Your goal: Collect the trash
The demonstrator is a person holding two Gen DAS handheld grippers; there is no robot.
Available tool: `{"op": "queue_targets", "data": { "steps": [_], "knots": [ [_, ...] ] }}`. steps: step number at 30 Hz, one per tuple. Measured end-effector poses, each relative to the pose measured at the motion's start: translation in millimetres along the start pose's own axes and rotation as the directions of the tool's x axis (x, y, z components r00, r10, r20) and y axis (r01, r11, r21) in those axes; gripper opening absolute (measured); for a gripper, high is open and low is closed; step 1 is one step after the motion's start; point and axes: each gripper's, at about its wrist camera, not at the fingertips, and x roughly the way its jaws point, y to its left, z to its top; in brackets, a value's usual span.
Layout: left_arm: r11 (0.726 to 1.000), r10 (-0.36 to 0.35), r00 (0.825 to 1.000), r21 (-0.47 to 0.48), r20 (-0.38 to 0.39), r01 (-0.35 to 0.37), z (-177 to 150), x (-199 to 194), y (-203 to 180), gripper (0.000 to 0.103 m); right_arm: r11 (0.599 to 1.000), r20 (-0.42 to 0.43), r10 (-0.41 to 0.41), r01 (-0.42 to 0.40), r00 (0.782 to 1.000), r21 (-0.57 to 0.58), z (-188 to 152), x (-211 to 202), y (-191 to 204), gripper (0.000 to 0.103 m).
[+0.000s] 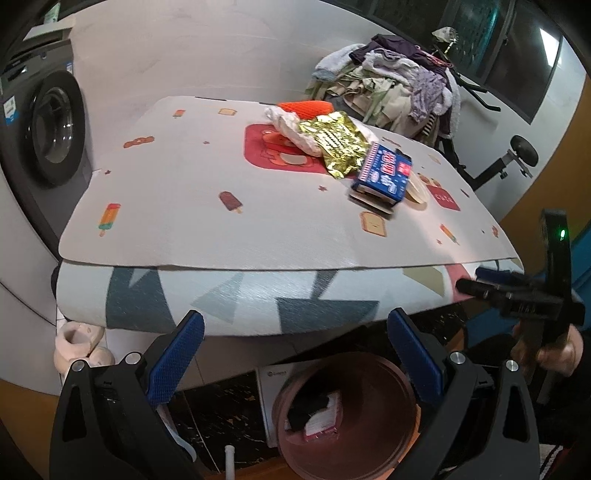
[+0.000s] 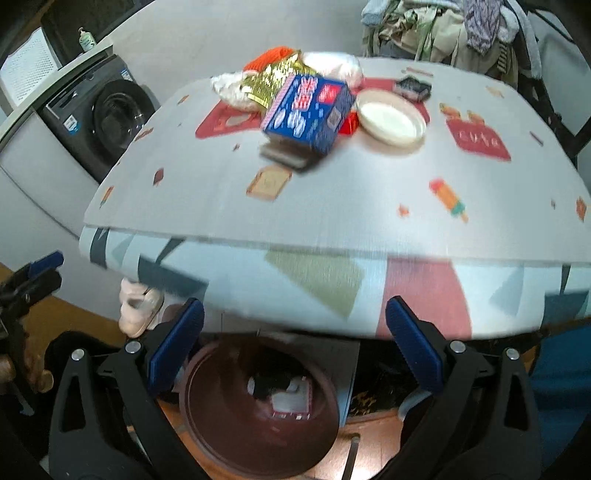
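A blue box (image 1: 384, 172) (image 2: 308, 110) lies on the table mat beside a gold foil wrapper (image 1: 334, 142) (image 2: 273, 79), crumpled white paper (image 1: 295, 129) (image 2: 232, 90) and an orange net (image 1: 304, 107) (image 2: 267, 57). A white lid (image 2: 391, 118) and a small dark box (image 2: 412, 88) sit to the right of the blue box. A brown bin (image 1: 347, 413) (image 2: 258, 410) on the floor below the table edge holds some trash. My left gripper (image 1: 295, 362) is open above the bin. My right gripper (image 2: 293, 350) is open too, also over the bin, and shows at the right in the left wrist view (image 1: 491, 284).
A washing machine (image 1: 48, 129) (image 2: 107, 118) stands left of the table. A heap of clothes (image 1: 399, 81) (image 2: 443, 29) on a rack is behind it. Light slippers (image 1: 79, 347) (image 2: 140, 306) lie on the floor under the table's left edge. A person's hand (image 1: 557, 350) holds the right gripper.
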Motion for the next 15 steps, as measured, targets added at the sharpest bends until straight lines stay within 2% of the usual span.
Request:
{"op": "queue_targets", "data": {
  "steps": [4, 11, 15],
  "knots": [
    [0.999, 0.006, 1.0, -0.031, -0.003, -0.007, 8.2, 7.9, 17.4, 0.097, 0.999, 0.035, -0.027, 0.026, 0.999, 0.019, 36.0, 11.3, 0.5, 0.097],
    [0.996, 0.028, 1.0, -0.086, 0.003, -0.027, 18.5, 17.5, 46.5, 0.097, 0.977, 0.083, -0.034, 0.015, 0.996, 0.212, 97.6, 47.7, -10.5, 0.097],
    [0.99, 0.038, 0.999, -0.134, -0.003, -0.038, 16.9, 21.5, 64.2, 0.097, 0.959, 0.097, -0.05, 0.02, 0.994, 0.284, 123.4, 69.8, -8.4, 0.097]
  ]
}}
